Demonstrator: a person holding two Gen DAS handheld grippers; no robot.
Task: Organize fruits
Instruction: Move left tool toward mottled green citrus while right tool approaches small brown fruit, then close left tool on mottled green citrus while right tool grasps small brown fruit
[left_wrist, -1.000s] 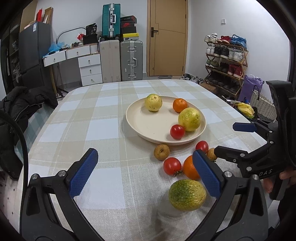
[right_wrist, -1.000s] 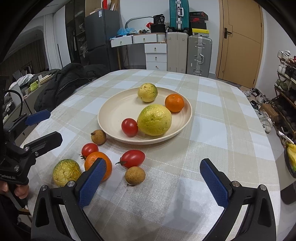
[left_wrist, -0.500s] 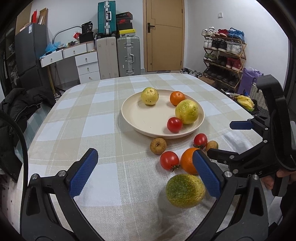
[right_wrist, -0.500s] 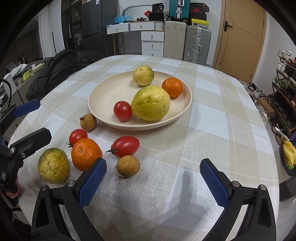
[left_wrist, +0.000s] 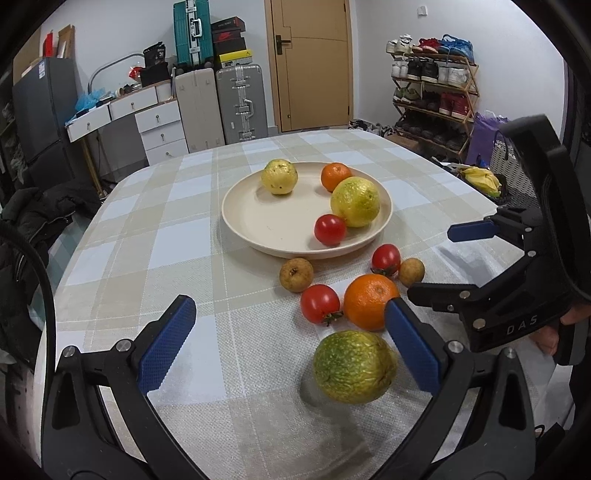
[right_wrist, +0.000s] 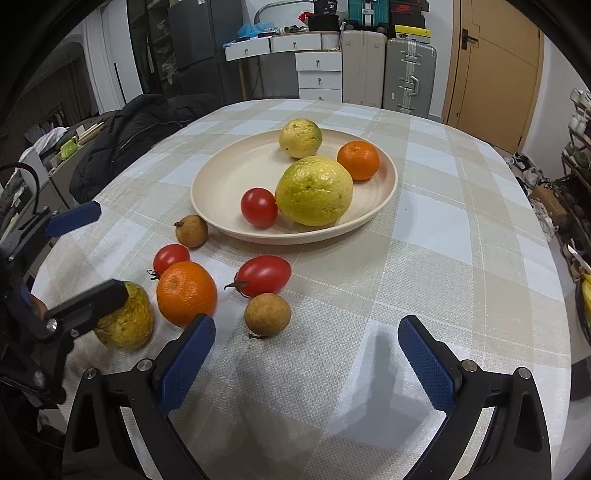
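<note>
two grippers over a checked tablecloth, both empty. left gripper spread wide, low over the cloth, the wrinkled green-yellow fruit just inside its right finger, near enough to suggest the next pick; probably needs a shift rightward to centre the fruit between the jaws before closing. right gripper likewise wide apart, holding nothing, aimed past a small brown round fruit that sits just ahead of its left finger

cream plate mid-table already carrying four: a big yellow-green fruit, a smaller yellow one, a mandarin and a red tomato touching the big fruit. apparently the gathering spot, so roughly half done

still loose on the cloth in front of the plate: an orange, a round tomato, an oblong tomato, a second brown fruit close to the rim, plus the two near the grippers. clustered tightly, so a wide finger risks nudging the orange while closing on its neighbour; round fruit liable to roll
</note>
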